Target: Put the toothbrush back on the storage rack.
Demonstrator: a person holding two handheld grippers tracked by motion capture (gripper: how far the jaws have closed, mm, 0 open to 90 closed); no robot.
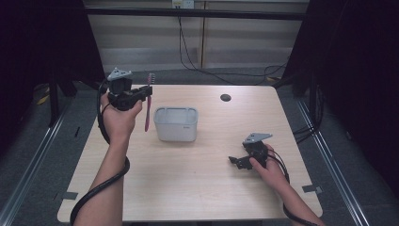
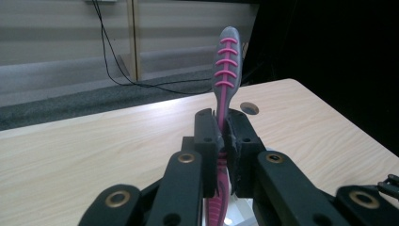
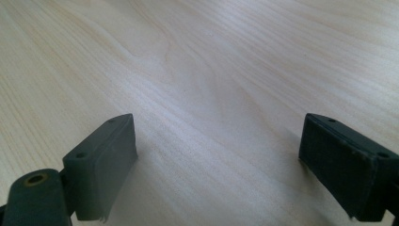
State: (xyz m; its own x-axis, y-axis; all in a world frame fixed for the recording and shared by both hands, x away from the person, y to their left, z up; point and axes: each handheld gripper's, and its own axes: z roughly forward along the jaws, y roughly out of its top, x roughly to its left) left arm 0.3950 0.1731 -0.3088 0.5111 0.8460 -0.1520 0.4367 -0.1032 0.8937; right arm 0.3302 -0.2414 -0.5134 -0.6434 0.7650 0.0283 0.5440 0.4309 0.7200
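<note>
A pink and grey toothbrush [image 1: 148, 101] hangs upright above the table's left side, its ribbed end at the top. My left gripper [image 1: 143, 92] is shut on its handle, raised off the table just left of a grey tub [image 1: 176, 123]. In the left gripper view the toothbrush [image 2: 226, 70] stands up between the two black jaws, which pinch it at my left gripper [image 2: 221, 136]. My right gripper [image 1: 234, 161] rests low on the table at the right, jaws wide apart. In the right gripper view my right gripper [image 3: 216, 160] has only bare wood between its pads.
The light wooden table [image 1: 211, 188] has a round dark cable hole [image 1: 225, 97] near its far edge. Black cables [image 1: 197, 61] trail along the floor behind the table. Metal rails [image 1: 28, 160] run along both sides.
</note>
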